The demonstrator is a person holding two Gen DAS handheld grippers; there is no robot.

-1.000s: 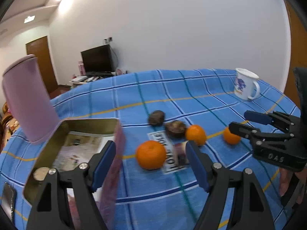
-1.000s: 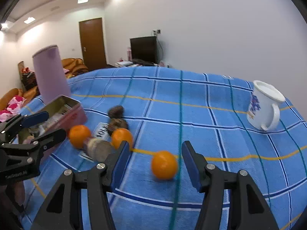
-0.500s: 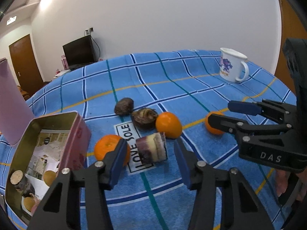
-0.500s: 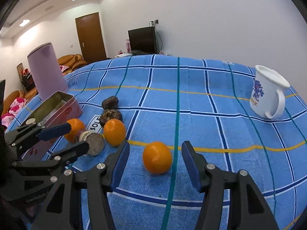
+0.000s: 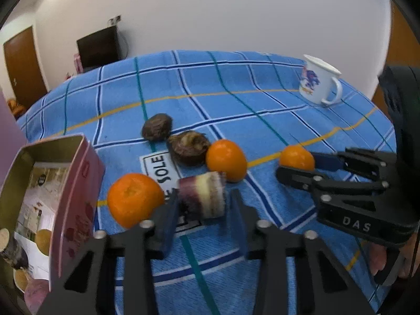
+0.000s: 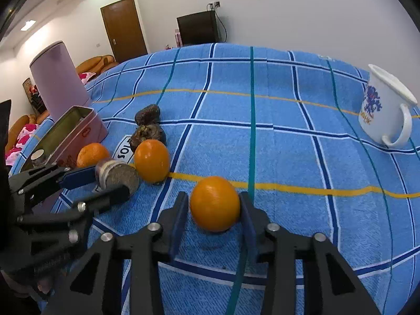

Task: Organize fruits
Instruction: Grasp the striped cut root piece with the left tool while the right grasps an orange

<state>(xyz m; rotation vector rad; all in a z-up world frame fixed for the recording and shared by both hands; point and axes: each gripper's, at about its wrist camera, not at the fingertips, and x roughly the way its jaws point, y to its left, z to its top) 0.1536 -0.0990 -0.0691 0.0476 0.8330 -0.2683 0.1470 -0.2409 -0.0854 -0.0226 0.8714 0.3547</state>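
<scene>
My left gripper is open, its fingers on either side of a purple-and-cream cut cylinder piece lying on the blue checked cloth. An orange lies just left of it, another orange behind it, and two dark brown fruits farther back. My right gripper has its fingers close around a third orange, which rests on the cloth; that gripper also shows in the left wrist view. The left gripper shows in the right wrist view.
An open pink tin with several items inside stands at the left, a lilac container behind it. A white mug stands at the far right. A "LOVE SOLE" label lies under the fruits.
Both grippers have moved forward and narrowed. The left now straddles the cut piece; the right now straddles the orange.
</scene>
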